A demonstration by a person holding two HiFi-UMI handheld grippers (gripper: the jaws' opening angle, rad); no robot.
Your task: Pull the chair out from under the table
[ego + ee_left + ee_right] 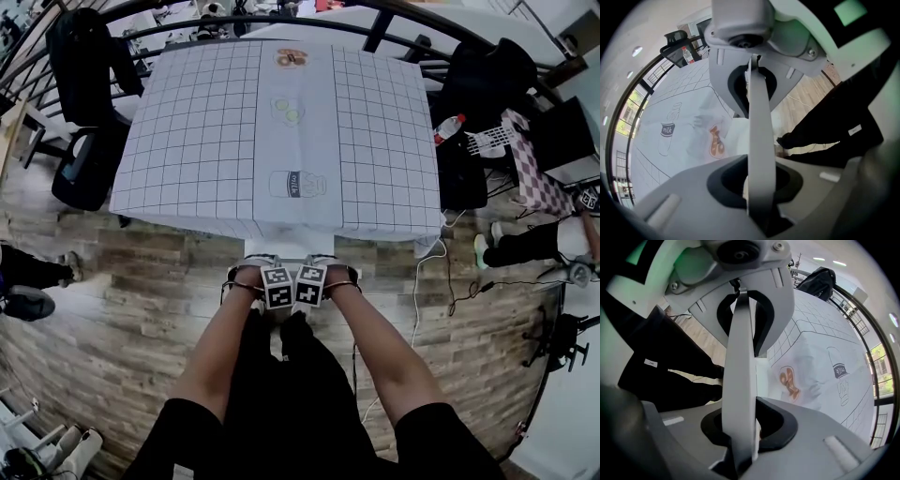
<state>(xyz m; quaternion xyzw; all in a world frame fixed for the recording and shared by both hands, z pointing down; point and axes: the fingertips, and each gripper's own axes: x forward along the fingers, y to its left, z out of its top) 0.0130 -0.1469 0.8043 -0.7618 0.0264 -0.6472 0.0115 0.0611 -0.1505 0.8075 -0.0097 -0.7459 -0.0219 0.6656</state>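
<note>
The table (197,141) wears a white grid-pattern cloth with a printed milk bottle (295,184). At its near edge only the pale top rail of the chair (289,260) shows; the rest is hidden under the cloth. Both grippers point down side by side on that rail, marker cubes touching. My left gripper (272,277) is shut on the rail, seen as a grey band (759,140) running between its jaws. In the same way my right gripper (317,276) is shut on the rail (739,380). The person's dark trouser legs are right behind the chair.
A black office chair (84,112) stands at the table's left, a black jacket-draped seat (487,89) and a water bottle (448,127) at its right. White cables (417,281) trail over the wooden floor. Other people's feet (28,302) and a leg (516,248) are near.
</note>
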